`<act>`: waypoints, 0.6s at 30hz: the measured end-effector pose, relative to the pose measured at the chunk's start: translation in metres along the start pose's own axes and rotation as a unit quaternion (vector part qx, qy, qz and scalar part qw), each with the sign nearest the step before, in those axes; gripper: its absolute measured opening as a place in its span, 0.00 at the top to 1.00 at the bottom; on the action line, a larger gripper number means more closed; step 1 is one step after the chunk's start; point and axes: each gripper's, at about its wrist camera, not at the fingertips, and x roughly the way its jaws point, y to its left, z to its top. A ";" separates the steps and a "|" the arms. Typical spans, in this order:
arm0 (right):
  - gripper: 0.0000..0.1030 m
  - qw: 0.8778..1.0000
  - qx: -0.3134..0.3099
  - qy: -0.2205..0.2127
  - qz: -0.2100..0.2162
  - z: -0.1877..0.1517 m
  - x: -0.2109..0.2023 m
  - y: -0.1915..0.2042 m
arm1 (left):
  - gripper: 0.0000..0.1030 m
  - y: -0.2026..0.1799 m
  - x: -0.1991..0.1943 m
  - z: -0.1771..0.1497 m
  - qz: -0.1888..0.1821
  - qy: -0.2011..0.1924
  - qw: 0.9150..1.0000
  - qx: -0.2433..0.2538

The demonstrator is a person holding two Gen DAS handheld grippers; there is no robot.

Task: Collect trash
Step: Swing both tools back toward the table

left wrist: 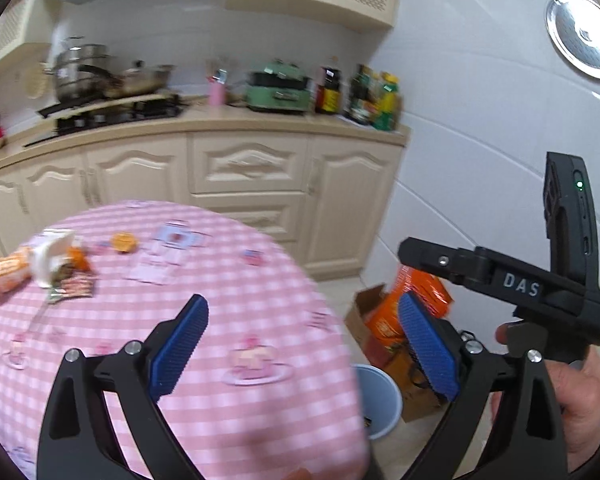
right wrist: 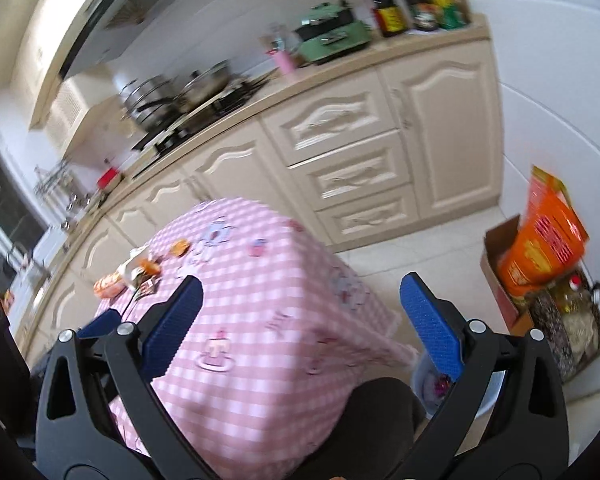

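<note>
Trash lies on the far left of the pink checked table (left wrist: pixel 228 320): an orange packet (left wrist: pixel 4 272), a tipped white cup (left wrist: pixel 52 256), a dark wrapper (left wrist: pixel 74 286) and a small orange piece (left wrist: pixel 123 242). The same pile shows in the right wrist view (right wrist: pixel 132 274). A light blue bin (left wrist: pixel 380 400) stands on the floor by the table's right edge; it also shows in the right wrist view (right wrist: pixel 432 384) with some trash inside. My left gripper (left wrist: pixel 304 344) is open and empty above the table's near right part. My right gripper (right wrist: pixel 300 328) is open and empty, above the table near the bin.
Cream kitchen cabinets (left wrist: pixel 252 168) with a stove, pots, a green appliance and bottles run along the back. A cardboard box with orange packaging (left wrist: pixel 404 320) stands on the floor by the white tiled wall, seen also in the right wrist view (right wrist: pixel 540 256).
</note>
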 end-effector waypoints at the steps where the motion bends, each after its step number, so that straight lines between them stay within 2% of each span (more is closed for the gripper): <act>1: 0.06 1.000 -0.008 0.002 0.004 0.000 0.003 0.011 | 0.09 0.010 -0.005 0.000 0.009 -0.004 1.000 -0.004; 8: 0.06 0.998 -0.051 0.017 0.028 0.000 0.029 0.071 | 0.09 0.085 -0.035 -0.005 0.063 -0.028 0.996 -0.055; 18: 0.06 0.992 -0.099 0.045 0.055 -0.008 0.071 0.144 | 0.09 0.180 -0.067 -0.017 0.140 -0.054 0.983 -0.110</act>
